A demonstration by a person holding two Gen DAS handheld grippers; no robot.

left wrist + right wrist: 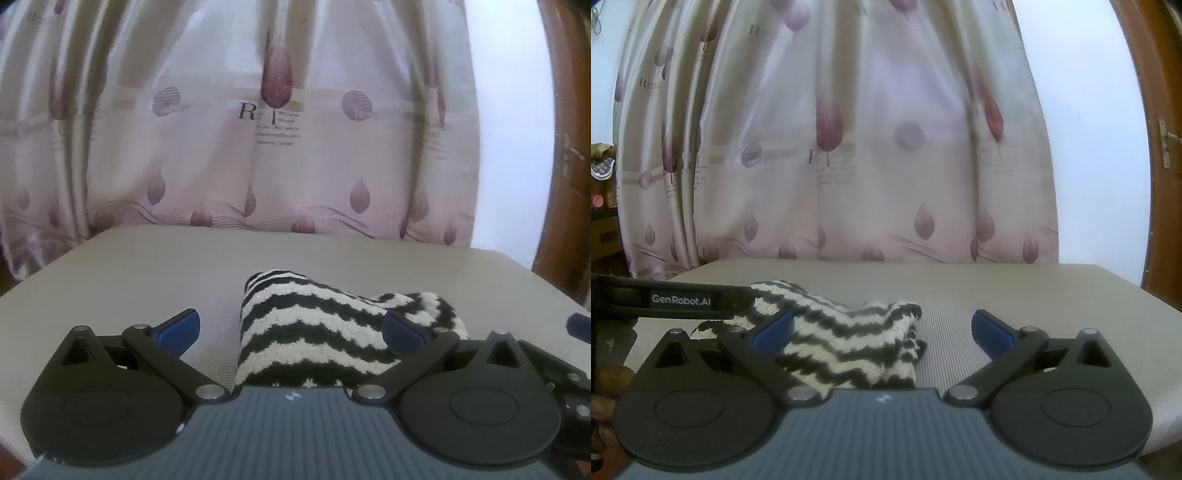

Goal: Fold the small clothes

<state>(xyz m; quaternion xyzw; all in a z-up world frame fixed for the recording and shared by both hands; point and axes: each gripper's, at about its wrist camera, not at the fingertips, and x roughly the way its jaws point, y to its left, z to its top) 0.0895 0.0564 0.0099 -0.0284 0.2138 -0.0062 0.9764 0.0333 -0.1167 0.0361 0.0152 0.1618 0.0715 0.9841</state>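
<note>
Both the left gripper (291,328) and the right gripper (882,328) hover with fingers spread, gripping nothing, over the zigzag-striped knit garment (314,332) lying bunched, perhaps folded, on the beige padded surface (147,280); any pinch should take an edge cleanly.

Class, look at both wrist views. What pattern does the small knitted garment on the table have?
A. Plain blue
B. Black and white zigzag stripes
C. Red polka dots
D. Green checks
B: the knitted garment shows wavy black and white bands, lying bunched on the beige table between the open left claw's fingers.
</note>
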